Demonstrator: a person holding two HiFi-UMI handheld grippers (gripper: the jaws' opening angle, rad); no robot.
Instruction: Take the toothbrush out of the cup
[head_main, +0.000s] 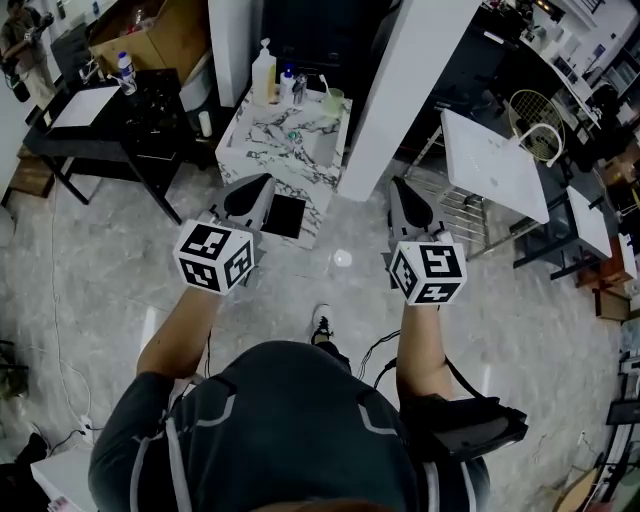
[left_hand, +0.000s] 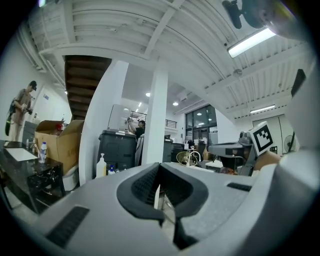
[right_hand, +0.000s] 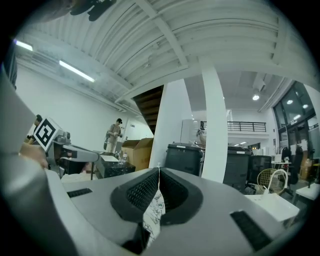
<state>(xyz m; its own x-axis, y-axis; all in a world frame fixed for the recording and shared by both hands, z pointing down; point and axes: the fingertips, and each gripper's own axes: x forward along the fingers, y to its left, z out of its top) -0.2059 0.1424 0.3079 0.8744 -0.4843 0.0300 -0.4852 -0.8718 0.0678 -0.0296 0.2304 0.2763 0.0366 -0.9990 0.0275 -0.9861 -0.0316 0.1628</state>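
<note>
A pale green cup (head_main: 333, 100) stands at the far right corner of a marble-topped table (head_main: 290, 140), with a toothbrush (head_main: 322, 84) sticking up out of it. Both grippers are held level over the floor, short of the table and apart from the cup. My left gripper (head_main: 262, 180) is at the table's near edge, shut and empty (left_hand: 159, 165). My right gripper (head_main: 397, 183) is beside the white pillar, also shut on nothing (right_hand: 159, 169). In both gripper views the jaws hide the cup.
A tall soap bottle (head_main: 264, 72) and small bottles (head_main: 288, 85) stand on the marble table beside the cup. A white pillar (head_main: 400, 90) rises just right of it. A black desk (head_main: 110, 125) is at the left, a white table (head_main: 490, 160) and a wire rack (head_main: 450, 210) at the right.
</note>
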